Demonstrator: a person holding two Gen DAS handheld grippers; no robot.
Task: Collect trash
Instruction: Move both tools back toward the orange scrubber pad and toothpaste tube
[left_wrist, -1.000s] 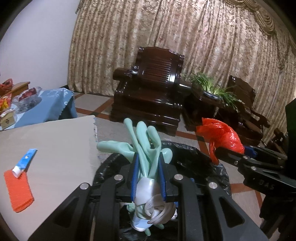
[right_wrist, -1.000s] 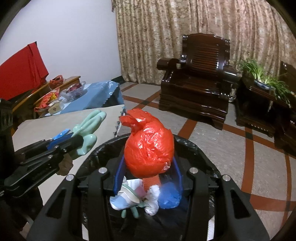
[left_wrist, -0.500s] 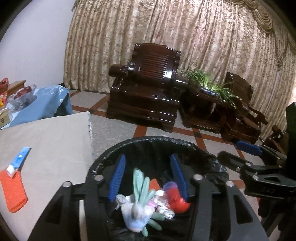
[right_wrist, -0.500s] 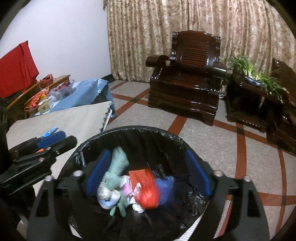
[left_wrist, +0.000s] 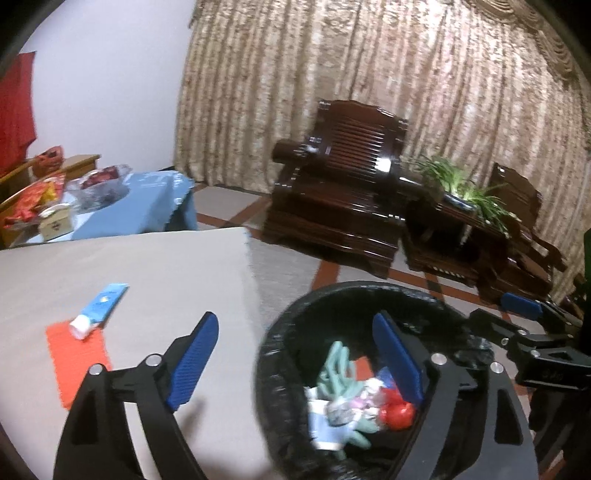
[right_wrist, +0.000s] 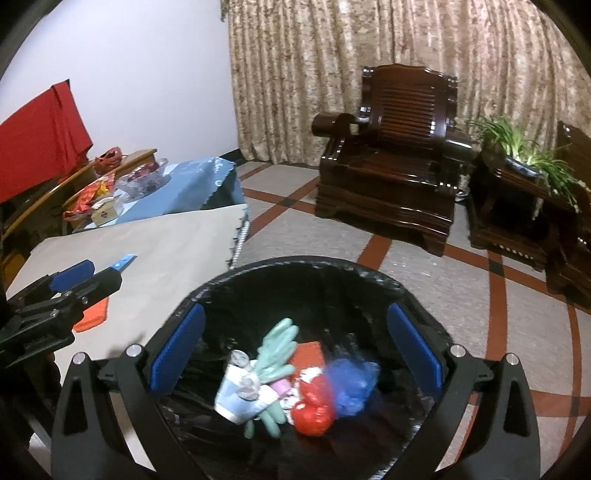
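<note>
Presently listed, working outward from the trash. Bin (right_wrist: 306, 273), round, lined with a black bag, standing on the floor just off the near corner of the tabletop (left_wrist: 122, 266). Contents, heaped at the bottom: one pale green rubber glove (right_wrist: 275, 347), fingers pointing up; one red plastic bag (right_wrist: 314, 410), bunched; one blue plastic bag (right_wrist: 351, 380), crumpled; one pale paper cup (right_wrist: 236, 398); assorted small wrappers, too blurred to name. All lie loose inside the liner, well below the rim, touching one another.

Right claw (right_wrist: 295, 354): spread wide, nothing between its blue pads, poised directly above the bin mouth with the heap centred between the fingers and lower down. Judged empty because its load is already in the bin.

Left claw (left_wrist: 291, 369): likewise spread and empty. It straddles the bin rim, one finger over the tabletop, the other over the bin, so the glove lies below and toward its right finger. The tilt toward the tabletop suggests the next item is sought there.

Remaining on the tabletop, toward its left edge: one small blue-and-white tube (left_wrist: 98, 312), its white cap resting on one orange mesh piece (left_wrist: 79, 362), flat. Both well apart from the bin and ahead of the left claw's left finger. Judged the uncollected items; task partly done.

Surroundings: dark wooden armchair (right_wrist: 388, 177), potted plant (right_wrist: 524, 155), patterned curtain (right_wrist: 369, 55), blue-covered side table (left_wrist: 136, 206) with clutter.
</note>
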